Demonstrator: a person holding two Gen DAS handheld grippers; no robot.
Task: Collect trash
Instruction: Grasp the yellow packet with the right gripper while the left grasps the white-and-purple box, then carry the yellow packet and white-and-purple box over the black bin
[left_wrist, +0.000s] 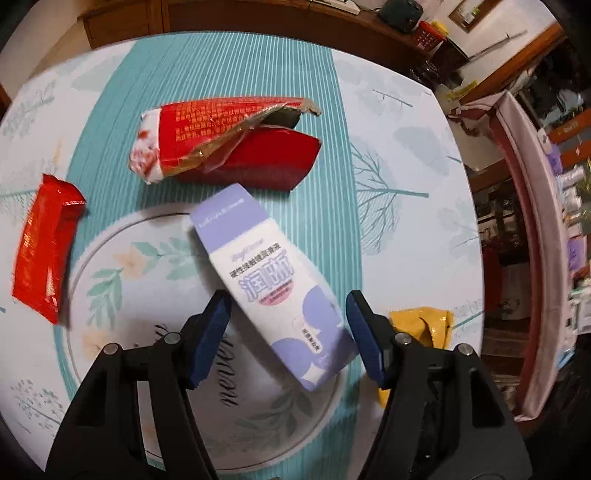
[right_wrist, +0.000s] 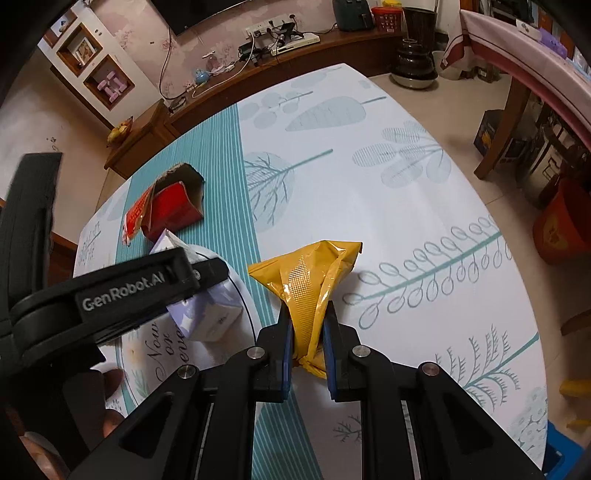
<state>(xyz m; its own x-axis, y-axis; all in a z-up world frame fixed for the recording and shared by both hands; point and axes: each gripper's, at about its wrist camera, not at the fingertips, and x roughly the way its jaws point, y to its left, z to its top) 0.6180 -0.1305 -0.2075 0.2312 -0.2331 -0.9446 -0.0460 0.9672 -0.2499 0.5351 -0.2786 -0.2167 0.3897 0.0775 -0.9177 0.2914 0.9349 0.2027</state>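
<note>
Patterned tablecloth, purple-white carton across plate

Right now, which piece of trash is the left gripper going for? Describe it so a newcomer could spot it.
On the table, find the round floral mat. Lying across its edge, between the open left gripper, is the box. It alone is white and lilac; the torn carton and wrapper are red, the pouch yellow.

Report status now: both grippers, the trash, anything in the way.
Left gripper open astride white-purple box. Right gripper shut on yellow wrapper. Nothing blocking.
</note>
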